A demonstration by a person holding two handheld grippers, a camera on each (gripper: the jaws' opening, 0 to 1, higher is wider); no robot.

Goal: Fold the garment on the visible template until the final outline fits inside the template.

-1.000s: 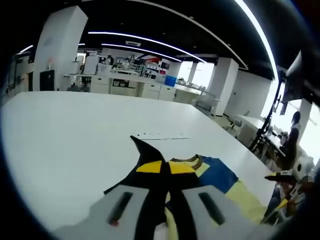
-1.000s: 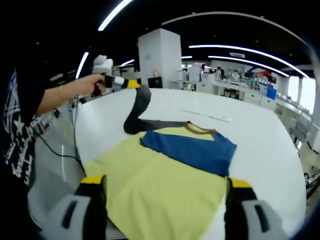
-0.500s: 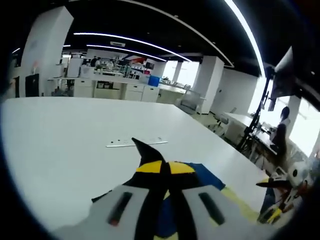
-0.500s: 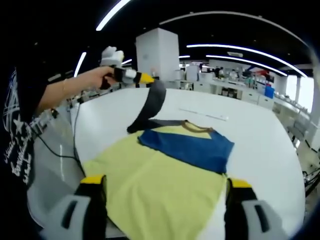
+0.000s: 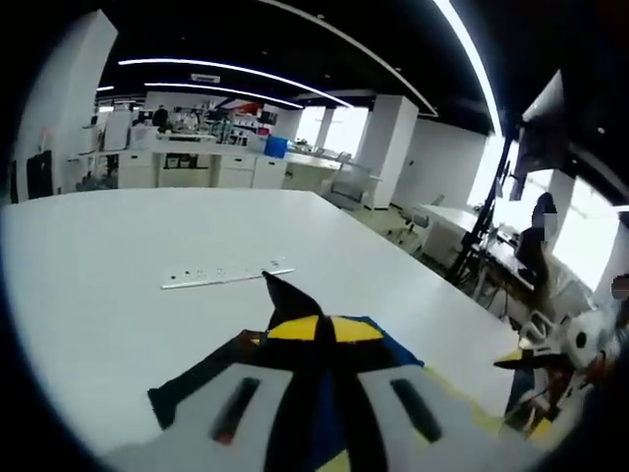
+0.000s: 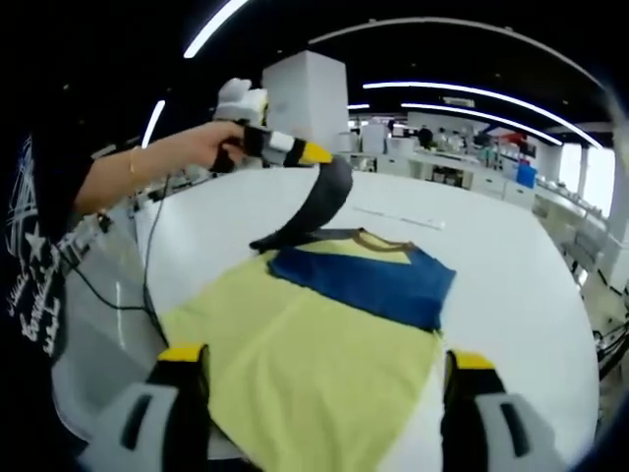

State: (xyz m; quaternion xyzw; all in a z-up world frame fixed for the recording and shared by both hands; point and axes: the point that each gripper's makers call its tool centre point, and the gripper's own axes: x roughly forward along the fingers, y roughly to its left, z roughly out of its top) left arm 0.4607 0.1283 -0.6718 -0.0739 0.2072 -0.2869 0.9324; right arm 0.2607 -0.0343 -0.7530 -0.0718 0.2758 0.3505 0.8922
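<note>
A yellow garment (image 6: pixel 305 364) with a blue folded panel across its chest and a brown collar is spread flat on the white table (image 6: pixel 511 285) at the centre of the right gripper view. Its dark sleeve (image 6: pixel 319 202) is lifted in the upper left of that view, clenched in the left tool (image 6: pixel 319 154), which is held by a hand (image 6: pixel 221 147). The right tool (image 6: pixel 319 369) is released, its 2 yellow-tipped jaws wide apart at the bottom of the frame. A thin pale strip (image 5: pixel 226 276) is seen lying on the table beyond the garment in the left gripper view.
</note>
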